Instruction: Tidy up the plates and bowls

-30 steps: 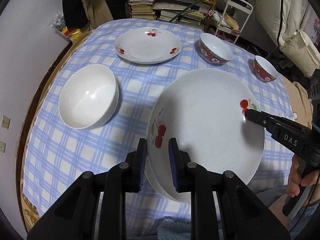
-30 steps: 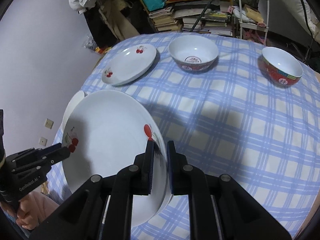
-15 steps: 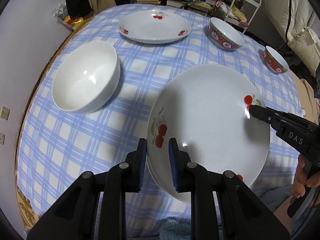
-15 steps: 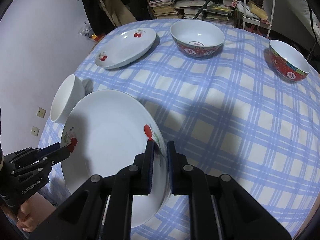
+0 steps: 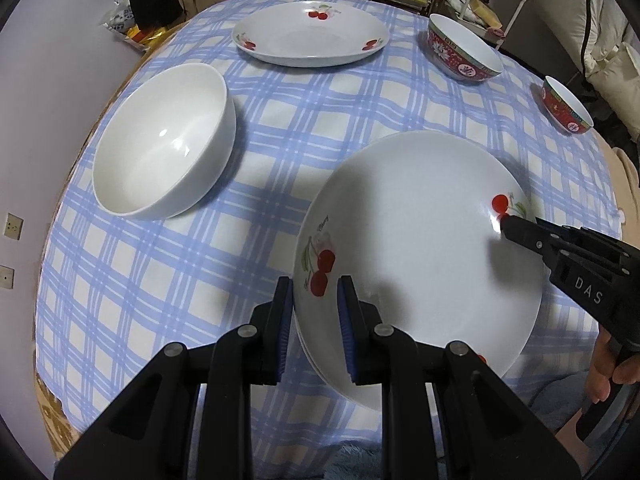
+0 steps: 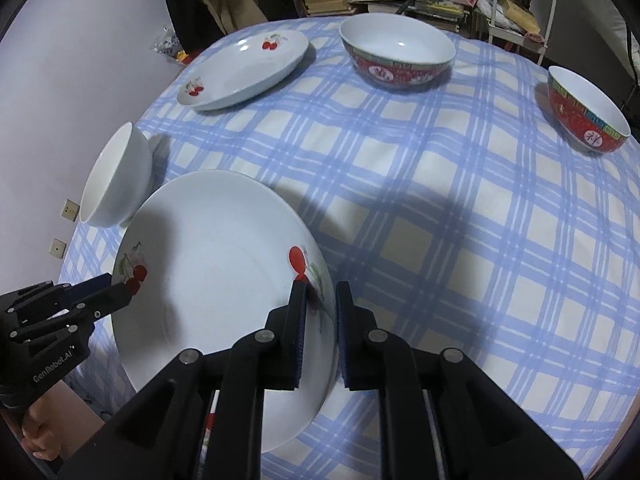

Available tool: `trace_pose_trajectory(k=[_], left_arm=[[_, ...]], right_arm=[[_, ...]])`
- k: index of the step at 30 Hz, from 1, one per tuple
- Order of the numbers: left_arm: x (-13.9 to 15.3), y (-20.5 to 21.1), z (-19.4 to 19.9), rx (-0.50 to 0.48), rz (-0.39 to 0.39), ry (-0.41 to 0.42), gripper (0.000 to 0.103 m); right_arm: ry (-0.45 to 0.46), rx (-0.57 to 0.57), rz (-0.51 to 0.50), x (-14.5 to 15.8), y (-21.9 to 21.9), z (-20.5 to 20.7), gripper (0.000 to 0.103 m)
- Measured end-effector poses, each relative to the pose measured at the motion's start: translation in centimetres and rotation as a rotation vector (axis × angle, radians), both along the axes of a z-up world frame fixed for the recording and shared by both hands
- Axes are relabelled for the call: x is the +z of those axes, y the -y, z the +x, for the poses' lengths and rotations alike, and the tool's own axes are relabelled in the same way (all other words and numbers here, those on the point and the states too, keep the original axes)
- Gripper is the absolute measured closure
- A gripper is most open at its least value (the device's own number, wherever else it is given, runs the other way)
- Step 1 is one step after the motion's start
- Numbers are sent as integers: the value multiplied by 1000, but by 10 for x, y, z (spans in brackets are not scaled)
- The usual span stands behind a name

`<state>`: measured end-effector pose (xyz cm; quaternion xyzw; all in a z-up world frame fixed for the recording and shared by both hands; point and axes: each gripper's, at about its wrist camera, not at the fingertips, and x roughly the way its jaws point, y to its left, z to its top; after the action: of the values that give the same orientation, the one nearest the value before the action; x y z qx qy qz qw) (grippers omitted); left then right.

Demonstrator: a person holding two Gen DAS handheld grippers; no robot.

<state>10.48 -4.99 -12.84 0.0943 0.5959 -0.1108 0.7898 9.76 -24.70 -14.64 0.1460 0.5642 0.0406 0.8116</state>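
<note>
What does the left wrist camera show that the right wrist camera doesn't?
Only the left view looks into the white bowl and shows a second rim under the held plate. Only the right view shows that bowl's outer side and two wall sockets. Both show the left gripper and right gripper clamping the plate, the far plate, and two red bowls.

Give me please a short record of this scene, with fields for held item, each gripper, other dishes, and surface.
held item: large cherry plate, gripped at opposite rims; seems to have another plate under it
left gripper: shut on the plate's near-left rim
right gripper: shut on the plate's right rim
other dishes: white bowl, second cherry plate, two red patterned bowls
surface: table with blue checked cloth
</note>
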Motion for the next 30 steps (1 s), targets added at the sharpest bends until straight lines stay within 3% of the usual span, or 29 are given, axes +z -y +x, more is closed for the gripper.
trace_pose_trajectory(k=[30], left_arm=[[-19,3,7,-3,28,-48,82]], right_arm=[[-40,23,-21,-14,-7,8,86]])
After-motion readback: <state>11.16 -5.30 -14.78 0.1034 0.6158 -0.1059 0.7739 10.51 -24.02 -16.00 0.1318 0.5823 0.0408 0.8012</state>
